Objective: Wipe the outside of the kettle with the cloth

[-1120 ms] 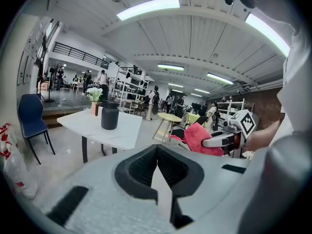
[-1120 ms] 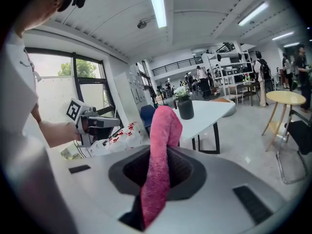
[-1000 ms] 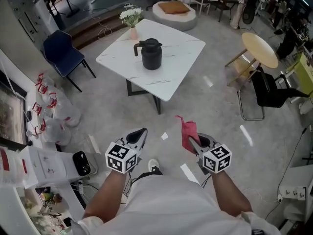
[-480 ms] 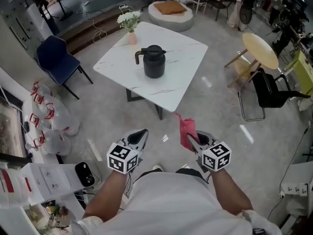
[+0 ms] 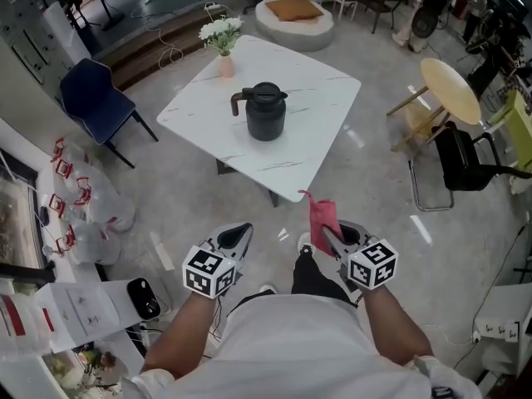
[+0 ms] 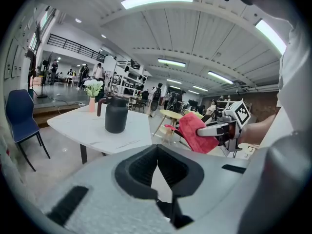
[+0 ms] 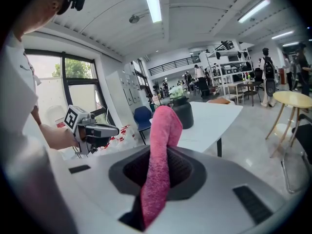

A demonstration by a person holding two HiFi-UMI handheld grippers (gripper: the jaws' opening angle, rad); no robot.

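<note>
A black kettle [image 5: 265, 111] stands near the middle of the white marble table [image 5: 316, 123]; it also shows in the left gripper view as the kettle [image 6: 116, 114] and in the right gripper view as the kettle [image 7: 182, 112]. My right gripper [image 5: 331, 238] is shut on a pink cloth [image 5: 321, 215], which sticks up from its jaws as the cloth [image 7: 160, 160]. My left gripper [image 5: 240, 236] is shut and holds nothing. Both grippers hang over the floor, well short of the table's near corner.
A vase of white flowers [image 5: 222, 36] stands at the table's far edge. A blue chair [image 5: 98, 96] is to the left, a round yellow table [image 5: 450, 90] and a black chair [image 5: 468, 158] to the right. White bags [image 5: 83, 206] lie on the floor at left.
Both grippers have moved forward toward the table, which now sits closer in the head view. The cloth stays held in the right gripper.
</note>
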